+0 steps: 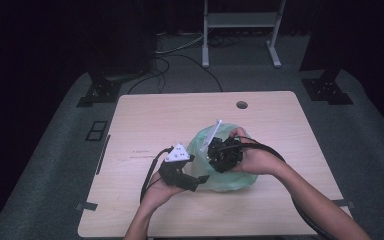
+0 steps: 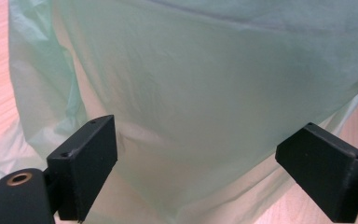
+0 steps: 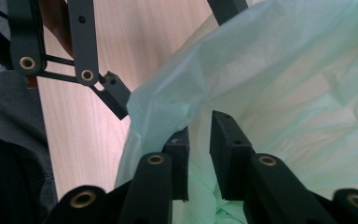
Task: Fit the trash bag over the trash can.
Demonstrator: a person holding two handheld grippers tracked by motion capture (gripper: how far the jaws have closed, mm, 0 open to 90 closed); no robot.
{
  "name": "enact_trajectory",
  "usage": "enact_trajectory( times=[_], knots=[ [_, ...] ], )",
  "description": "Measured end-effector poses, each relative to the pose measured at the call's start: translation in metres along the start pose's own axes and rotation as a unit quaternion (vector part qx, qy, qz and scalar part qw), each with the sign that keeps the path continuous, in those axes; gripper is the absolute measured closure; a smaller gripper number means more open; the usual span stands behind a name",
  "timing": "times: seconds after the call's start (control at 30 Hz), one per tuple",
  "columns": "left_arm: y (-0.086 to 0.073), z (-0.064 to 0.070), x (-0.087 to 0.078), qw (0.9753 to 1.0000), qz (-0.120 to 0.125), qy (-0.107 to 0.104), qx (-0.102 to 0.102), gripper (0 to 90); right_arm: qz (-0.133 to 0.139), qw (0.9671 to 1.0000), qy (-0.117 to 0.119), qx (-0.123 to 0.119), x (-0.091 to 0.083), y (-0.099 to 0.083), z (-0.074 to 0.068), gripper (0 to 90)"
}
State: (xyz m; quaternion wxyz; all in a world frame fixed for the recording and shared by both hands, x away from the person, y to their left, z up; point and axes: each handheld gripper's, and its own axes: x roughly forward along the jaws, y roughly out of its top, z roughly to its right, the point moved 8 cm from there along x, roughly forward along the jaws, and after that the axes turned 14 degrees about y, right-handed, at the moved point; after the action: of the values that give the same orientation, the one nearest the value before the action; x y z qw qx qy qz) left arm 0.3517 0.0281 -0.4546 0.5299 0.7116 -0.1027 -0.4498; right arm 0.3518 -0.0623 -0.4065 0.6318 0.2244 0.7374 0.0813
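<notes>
while the right gripper (image 3: 198, 154) pinches the green bag (image 1: 225, 175), left gripper (image 2: 196, 172) stands released.
thin, limp, slippery film; judged light. grip gathered rim folds, not smooth wall.

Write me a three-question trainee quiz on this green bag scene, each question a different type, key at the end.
1. True or false: the left hand-held gripper is clamped tight on the green plastic bag.
2. Multiple choice: where does the bag rest? A) on the floor B) on the wooden table C) on a shelf
3. Fill in: the right hand-held gripper has pinched the bag's ____ between its jaws.

Key
1. False: in the left gripper view its jaws stand wide apart, with the bag in front of them.
2. B
3. Edge: a fold of the thin film at the rim.
</notes>
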Motion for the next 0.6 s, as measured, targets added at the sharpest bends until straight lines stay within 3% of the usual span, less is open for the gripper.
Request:
enact_trajectory(
  times=[0.2, 0.3, 0.43, 0.53, 0.6],
  knots=[
    [0.000, -0.002, -0.002, 1.0000, 0.003, 0.005, -0.004, 11.5, 0.017, 0.9997, -0.017, 0.007, -0.015, -0.007, 0.014, 73.0],
    [0.000, -0.003, -0.003, 0.9999, 0.004, 0.008, -0.007, 11.5, 0.008, 0.9998, -0.004, 0.017, -0.016, -0.016, 0.014, 73.3],
    [0.001, -0.004, -0.003, 0.9999, 0.006, 0.012, -0.008, 11.3, -0.006, 0.9993, 0.036, 0.003, -0.009, -0.023, 0.002, 74.9],
    [0.001, -0.004, -0.003, 0.9998, 0.005, 0.014, -0.009, 11.1, 0.006, 0.9990, 0.045, 0.003, -0.011, -0.023, 0.001, 72.8],
    [0.000, -0.004, -0.003, 0.9999, 0.005, 0.013, -0.008, 11.1, 0.016, 0.9992, 0.035, 0.005, -0.014, -0.023, 0.004, 70.5]
  ],
)
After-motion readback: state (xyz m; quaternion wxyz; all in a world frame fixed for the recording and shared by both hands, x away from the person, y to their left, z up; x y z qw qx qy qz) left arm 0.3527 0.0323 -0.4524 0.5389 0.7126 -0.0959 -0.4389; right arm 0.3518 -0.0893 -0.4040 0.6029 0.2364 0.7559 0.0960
